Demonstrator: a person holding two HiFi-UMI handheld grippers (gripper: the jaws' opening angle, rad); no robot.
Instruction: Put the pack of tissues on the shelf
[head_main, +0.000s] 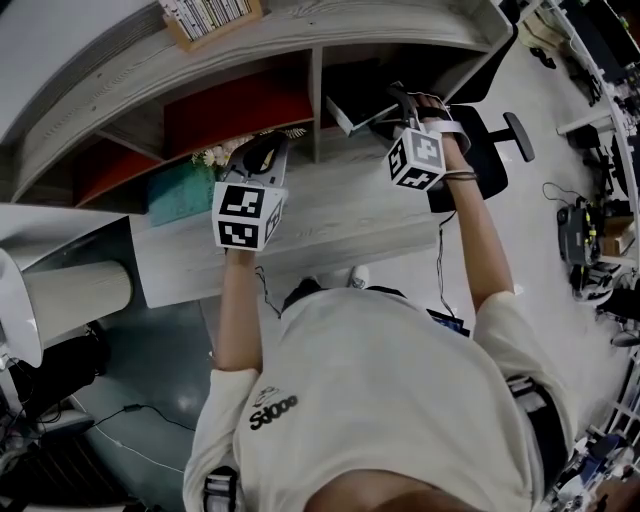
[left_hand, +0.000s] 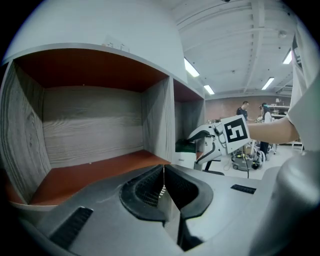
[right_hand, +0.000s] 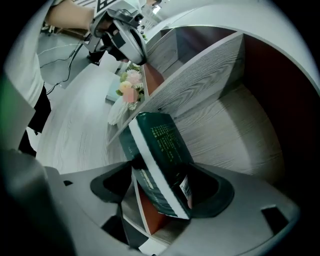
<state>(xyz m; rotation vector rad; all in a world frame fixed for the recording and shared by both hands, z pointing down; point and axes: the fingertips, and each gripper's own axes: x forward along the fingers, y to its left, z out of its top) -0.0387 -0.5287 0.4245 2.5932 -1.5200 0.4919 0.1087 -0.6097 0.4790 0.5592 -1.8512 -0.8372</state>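
Since the pack of tissues is a film-wrapped block of soft paper, I judge it light, squashy and a little slick. A firm pinch across its thin faces suits it better than a grip on the ends. That is how the right gripper has it: jaws closed on the lower part of the pack, dark green face up and white side showing. The pack is tilted, with its free end leaning toward the upper left of the right gripper view. It hangs in the air in front of the shelf, not yet set down.

The pack's upper corner overlaps the front edge of a wood-grain divider (whether it touches, I cannot tell). That edge is the one to mind. The open compartment at centre right looks roomy and bare, so steering the pack rightward past the edge should give clear passage. A soft pack would likely buckle rather than snag if it brushed the wood.

At upper left of that view sit flowers on the desk top, well apart from the pack. The left gripper has its jaws pressed together on nothing, facing another vacant compartment.
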